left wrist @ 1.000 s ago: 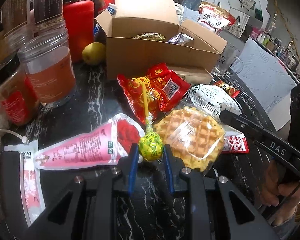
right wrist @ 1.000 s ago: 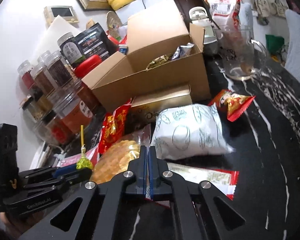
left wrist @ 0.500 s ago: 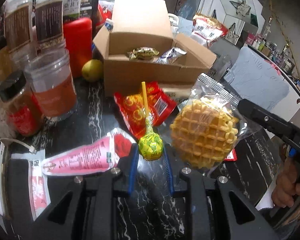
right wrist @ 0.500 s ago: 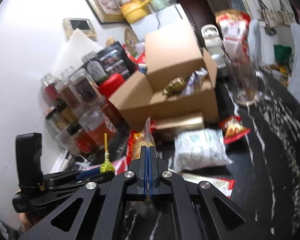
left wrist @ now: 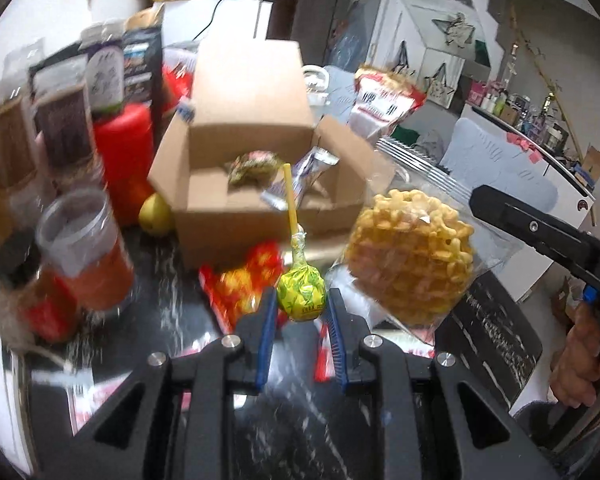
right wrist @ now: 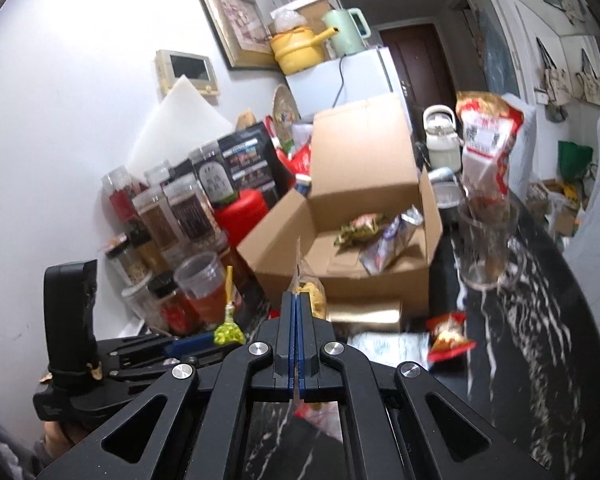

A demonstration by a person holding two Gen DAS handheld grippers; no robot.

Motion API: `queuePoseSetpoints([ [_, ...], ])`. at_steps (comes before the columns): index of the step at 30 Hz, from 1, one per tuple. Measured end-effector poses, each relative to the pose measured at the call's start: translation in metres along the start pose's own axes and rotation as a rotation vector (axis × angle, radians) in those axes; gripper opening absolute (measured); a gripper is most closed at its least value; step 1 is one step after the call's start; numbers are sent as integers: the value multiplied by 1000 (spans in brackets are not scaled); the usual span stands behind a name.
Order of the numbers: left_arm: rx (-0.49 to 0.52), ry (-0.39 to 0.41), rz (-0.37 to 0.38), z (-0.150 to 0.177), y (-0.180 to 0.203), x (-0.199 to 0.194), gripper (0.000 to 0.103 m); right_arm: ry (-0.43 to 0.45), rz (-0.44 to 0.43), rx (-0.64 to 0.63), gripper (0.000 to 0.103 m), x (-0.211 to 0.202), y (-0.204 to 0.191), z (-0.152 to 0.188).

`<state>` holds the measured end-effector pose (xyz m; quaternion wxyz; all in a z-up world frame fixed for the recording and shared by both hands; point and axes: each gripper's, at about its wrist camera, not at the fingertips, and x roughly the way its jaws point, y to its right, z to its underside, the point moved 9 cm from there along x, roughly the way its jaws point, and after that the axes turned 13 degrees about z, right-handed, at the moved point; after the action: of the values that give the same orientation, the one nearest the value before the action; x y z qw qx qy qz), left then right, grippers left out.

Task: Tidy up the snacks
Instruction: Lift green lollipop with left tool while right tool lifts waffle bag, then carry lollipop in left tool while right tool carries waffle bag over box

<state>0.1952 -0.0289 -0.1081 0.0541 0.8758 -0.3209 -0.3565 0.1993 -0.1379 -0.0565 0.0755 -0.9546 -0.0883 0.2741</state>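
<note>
My left gripper is shut on a green-wrapped lollipop with a yellow stick, held above the table; it also shows in the right wrist view. My right gripper is shut on the clear wrapper of a bagged waffle, which hangs in the air right of the lollipop; it shows edge-on in the right wrist view. The open cardboard box stands just beyond both, with two wrapped snacks inside.
Jars and a red canister stand left of the box, with a yellow fruit. A red snack pack, a white pack, a small red pack and a glass mug are on the black marble table.
Both grippers have risen and moved toward the box. The waffle has been lifted off the table and hangs from the right gripper. The lollipop stays gripped.
</note>
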Motion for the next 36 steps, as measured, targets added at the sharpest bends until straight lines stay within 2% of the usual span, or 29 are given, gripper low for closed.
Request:
queuePoseSetpoints([
  [9,55,51,7,-55,6,15,24,90,22,-55,1,6,3,-61],
  [19,40,108,-34,-112,-24,45,24,140,22,-59,1,39,16,-113],
  [24,26,105,-70,-126,-46,66,24,129,13,-53,1,72,26,-127],
  [36,29,69,-153,-159,-88,109,24,54,-12,-42,1,148,41,-134],
])
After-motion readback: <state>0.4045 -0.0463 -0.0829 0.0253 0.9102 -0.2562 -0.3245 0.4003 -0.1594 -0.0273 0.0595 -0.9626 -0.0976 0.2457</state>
